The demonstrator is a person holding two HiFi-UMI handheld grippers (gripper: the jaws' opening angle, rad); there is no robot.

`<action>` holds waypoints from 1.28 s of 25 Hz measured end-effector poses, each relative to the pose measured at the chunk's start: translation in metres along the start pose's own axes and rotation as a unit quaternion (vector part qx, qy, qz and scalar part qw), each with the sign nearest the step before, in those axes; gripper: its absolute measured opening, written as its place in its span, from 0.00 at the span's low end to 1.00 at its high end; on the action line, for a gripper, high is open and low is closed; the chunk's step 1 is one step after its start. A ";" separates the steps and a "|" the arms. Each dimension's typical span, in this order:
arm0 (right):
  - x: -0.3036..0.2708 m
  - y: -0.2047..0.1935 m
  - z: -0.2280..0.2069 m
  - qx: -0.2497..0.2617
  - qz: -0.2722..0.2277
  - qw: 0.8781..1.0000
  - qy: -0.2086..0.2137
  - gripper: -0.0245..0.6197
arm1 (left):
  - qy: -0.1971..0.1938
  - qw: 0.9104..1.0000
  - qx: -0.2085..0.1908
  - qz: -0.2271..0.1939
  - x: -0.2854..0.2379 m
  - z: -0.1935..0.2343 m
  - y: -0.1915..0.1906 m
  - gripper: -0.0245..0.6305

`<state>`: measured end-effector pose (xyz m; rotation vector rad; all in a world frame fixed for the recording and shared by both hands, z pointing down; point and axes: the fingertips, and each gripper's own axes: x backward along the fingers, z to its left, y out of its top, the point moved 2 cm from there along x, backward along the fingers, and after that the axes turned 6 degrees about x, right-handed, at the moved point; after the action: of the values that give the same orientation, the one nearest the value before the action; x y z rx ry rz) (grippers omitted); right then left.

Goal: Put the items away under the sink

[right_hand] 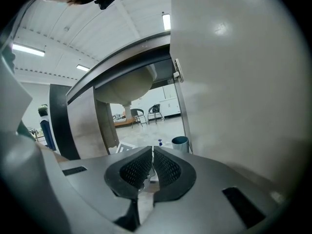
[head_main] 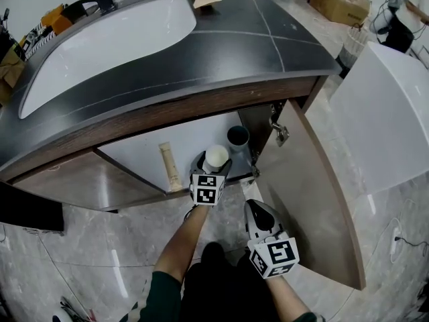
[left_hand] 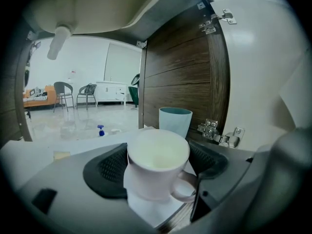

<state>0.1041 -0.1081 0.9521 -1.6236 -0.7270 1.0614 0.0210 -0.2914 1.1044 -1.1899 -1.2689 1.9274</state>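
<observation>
A white mug is clamped across its body between the pads of the left gripper, with its handle turned to the near right. It is held upright at the mouth of the open cabinet under the sink. 1 teal cup stands farther in at the right. The right gripper is closed on nothing, near the open door. The mug is judged stiff, smooth, fairly light and breakable, so a firm hold across the body and a gentle set-down are called for.
</observation>
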 end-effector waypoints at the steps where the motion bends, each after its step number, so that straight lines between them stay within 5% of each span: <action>1: 0.000 0.001 0.001 -0.002 -0.002 1.000 0.001 0.10 | -0.002 1.000 -0.001 0.004 0.000 0.000 0.000 0.64; 11: 0.011 0.025 0.013 0.008 -0.025 1.000 0.008 0.10 | 0.019 0.999 -0.010 -0.024 0.053 0.000 0.027 0.61; 15: 0.014 0.047 0.024 0.010 -0.024 1.000 0.012 0.10 | 0.027 0.998 -0.014 -0.051 0.093 -0.009 0.048 0.14; 17: 0.017 0.065 0.030 0.011 -0.021 1.000 0.010 0.10 | 0.019 0.998 -0.014 -0.051 0.111 -0.015 0.062 0.05; 23: 0.042 0.140 0.058 0.007 -0.010 1.000 0.020 0.10 | -0.009 1.000 -0.009 -0.020 0.164 -0.038 0.120 0.05; 32: 0.141 0.315 0.099 0.011 0.036 0.999 0.025 0.10 | -0.041 0.998 -0.013 0.037 0.298 -0.109 0.279 0.05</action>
<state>0.0620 -0.0397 0.6021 -1.6613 -0.6263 1.0726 -0.0127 -0.1200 0.7199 -1.1953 -1.3125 2.0380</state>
